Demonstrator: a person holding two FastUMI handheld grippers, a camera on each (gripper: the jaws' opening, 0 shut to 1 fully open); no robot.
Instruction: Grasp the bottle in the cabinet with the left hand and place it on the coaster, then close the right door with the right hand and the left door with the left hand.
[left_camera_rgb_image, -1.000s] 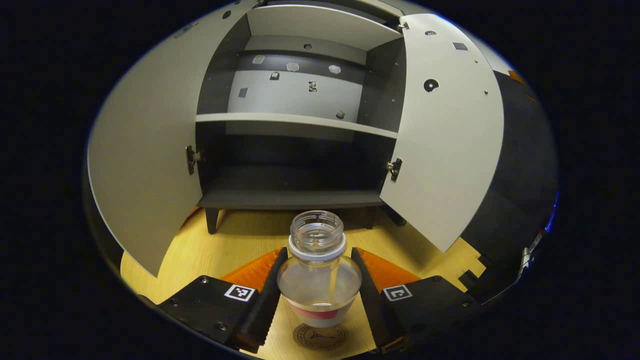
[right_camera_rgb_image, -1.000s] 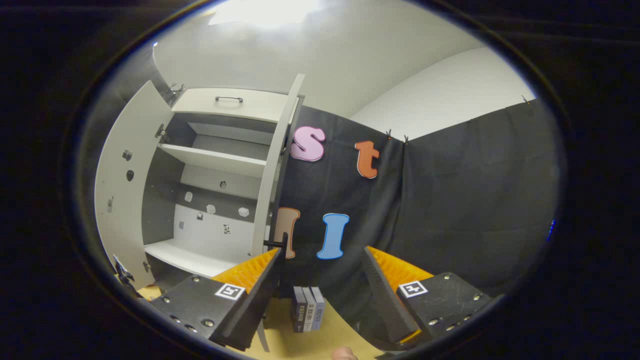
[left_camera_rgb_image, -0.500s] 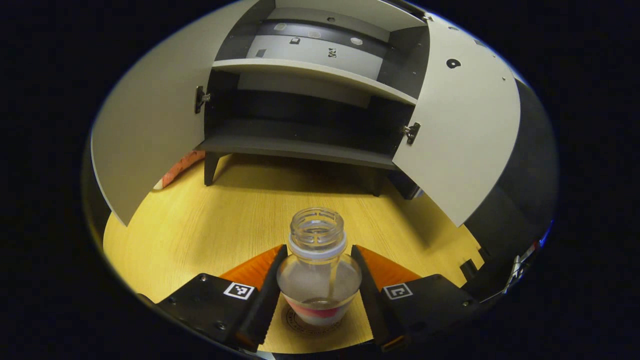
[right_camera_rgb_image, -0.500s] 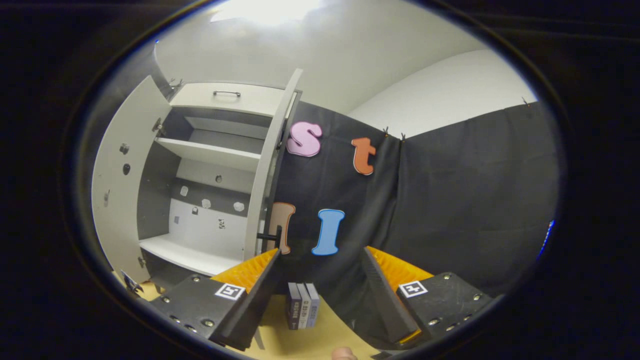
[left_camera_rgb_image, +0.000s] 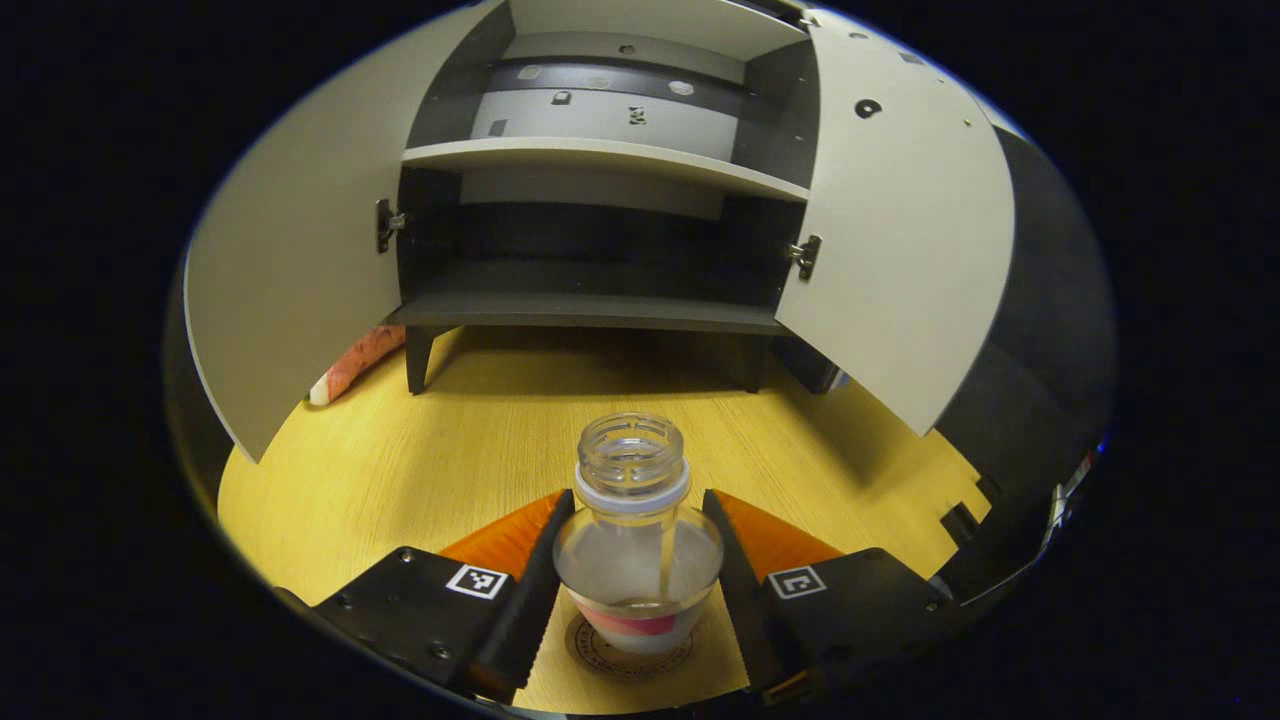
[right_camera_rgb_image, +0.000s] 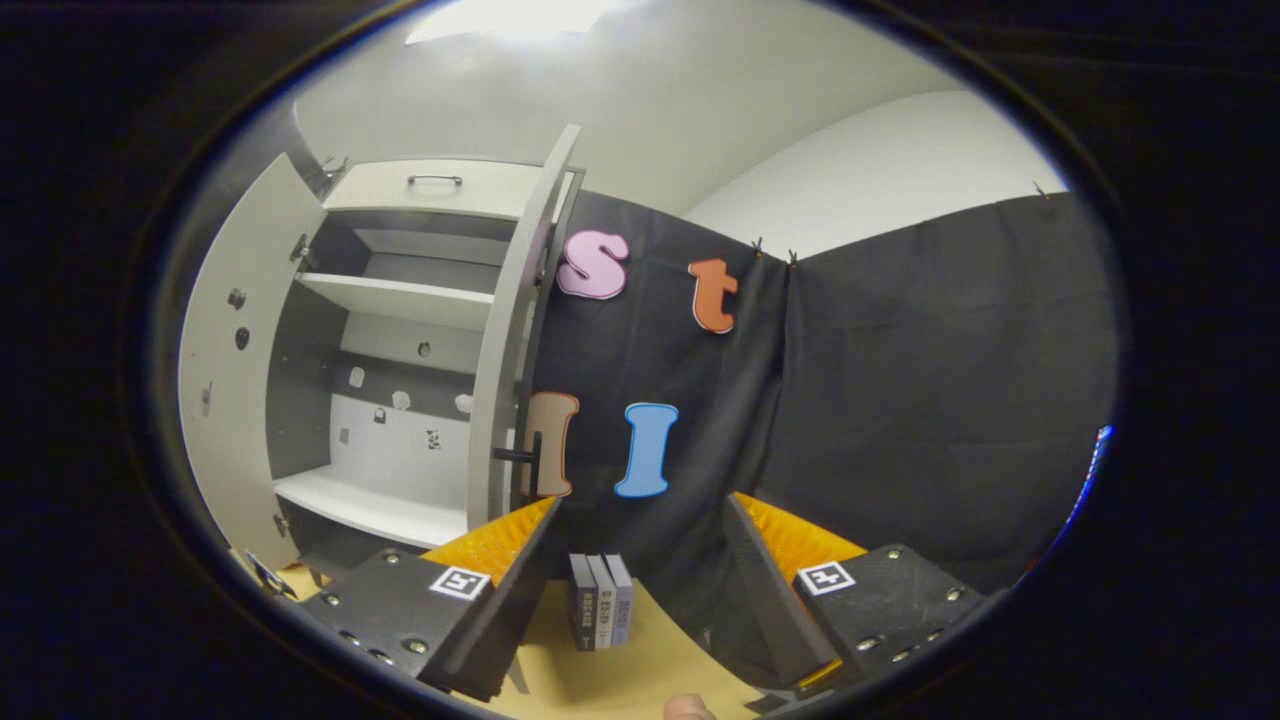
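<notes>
Currently the bottle (left_camera_rgb_image: 637, 545) stands upright between the left tongs (left_camera_rgb_image: 637, 580): clear, rounded shoulders, threaded open neck with a pale collar ring, a red band low on the body. Its base sits over the round printed coaster (left_camera_rgb_image: 628, 655) on the yellow wood-grain counter (left_camera_rgb_image: 400, 470). Both fingers (left_camera_rgb_image: 525, 600) have serrated inner edges and lie close along the bottle's sides; whether they press on it I cannot tell. Behind stands the cabinet (left_camera_rgb_image: 590, 250), dark matte inside with a pale flat shelf, its left door (left_camera_rgb_image: 290, 260) and right door (left_camera_rgb_image: 900, 240) smooth, pale and swung wide on metal hinges.

Against half a second ago, the bottle is little changed between the fingers, and the cabinet sits slightly left and lower in the left gripper view.

Right tongs (right_camera_rgb_image: 640, 590) are spread wide, holding nothing, pointed at the black cloth wall; a few small upright books (right_camera_rgb_image: 601, 613) stand between the fingers, farther off. The right door's bar handle (right_camera_rgb_image: 520, 455) lies just left.
</notes>
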